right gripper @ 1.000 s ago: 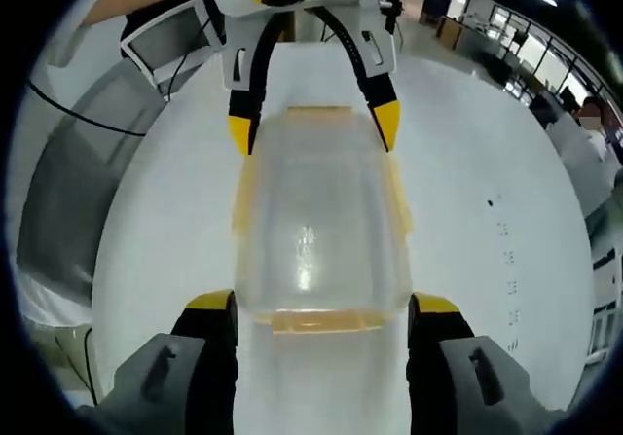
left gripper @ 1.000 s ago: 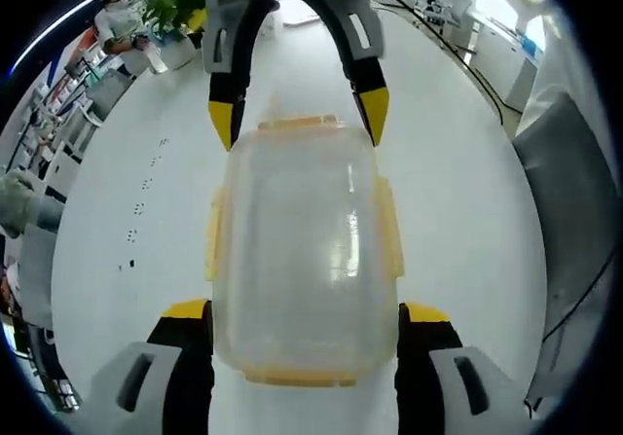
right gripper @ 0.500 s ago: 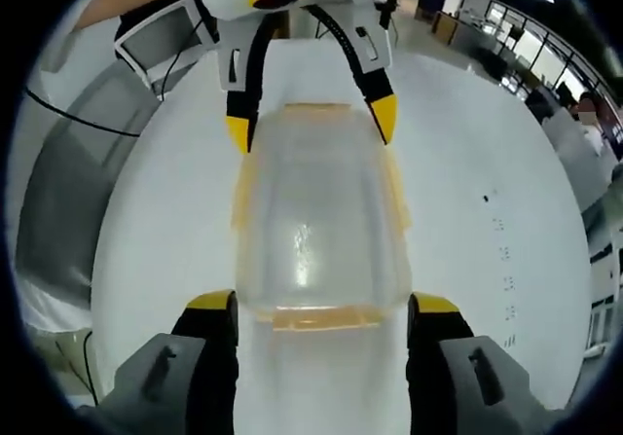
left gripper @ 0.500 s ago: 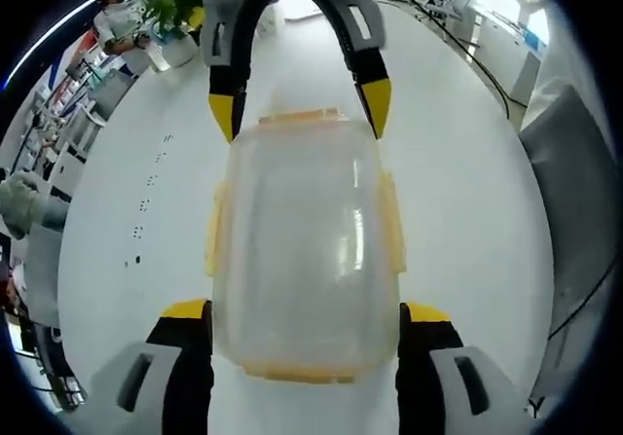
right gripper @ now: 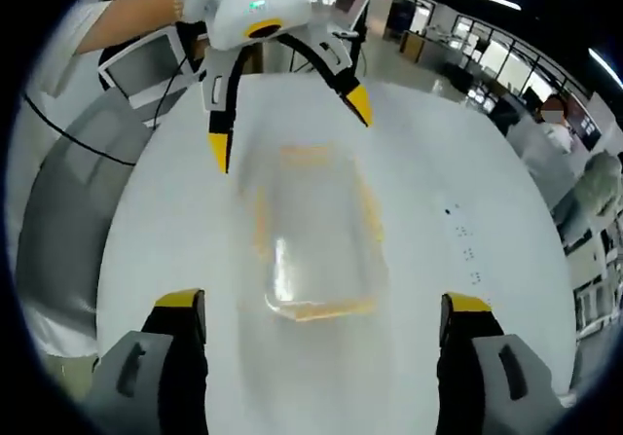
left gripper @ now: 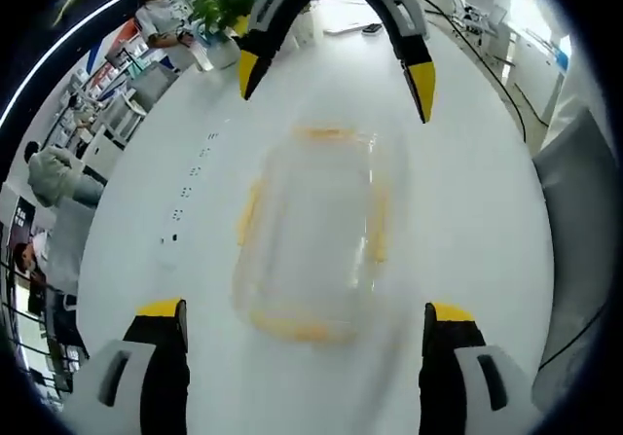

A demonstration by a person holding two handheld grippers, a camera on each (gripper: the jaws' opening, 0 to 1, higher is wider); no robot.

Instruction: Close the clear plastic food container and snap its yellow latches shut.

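In the left gripper view, the left claw [left gripper: 304, 320] has drawn back from the clear plastic food container [left gripper: 311, 235]: half a second ago its yellow-tipped jaws flanked the near end closely, and now they stand spread wide, well apart from the box on both sides. The right claw [left gripper: 333, 73], coming in from the far side, has likewise opened and lifted away from the far end. The container sits alone on the white tabletop [left gripper: 467, 211], touched by neither claw. Its picture is smeared by motion, so the yellow latches [left gripper: 251, 211] read only as soft bands along the sides and ends; whether they are snapped flat cannot be told. Judging from both claws letting go together, the pressing step looks finished, or paused.

In the right gripper view, the right claw [right gripper: 321, 313] is spread wide too, its jaws clear of the container [right gripper: 313, 235]. The left claw [right gripper: 287, 128] hangs open beyond the far end. The box is a rounded rectangle of thin, glossy, see-through plastic with a bright glint on its lid and a yellow latch [right gripper: 321, 308] at the near end. The tabletop [right gripper: 467, 172] is smooth, matte white.
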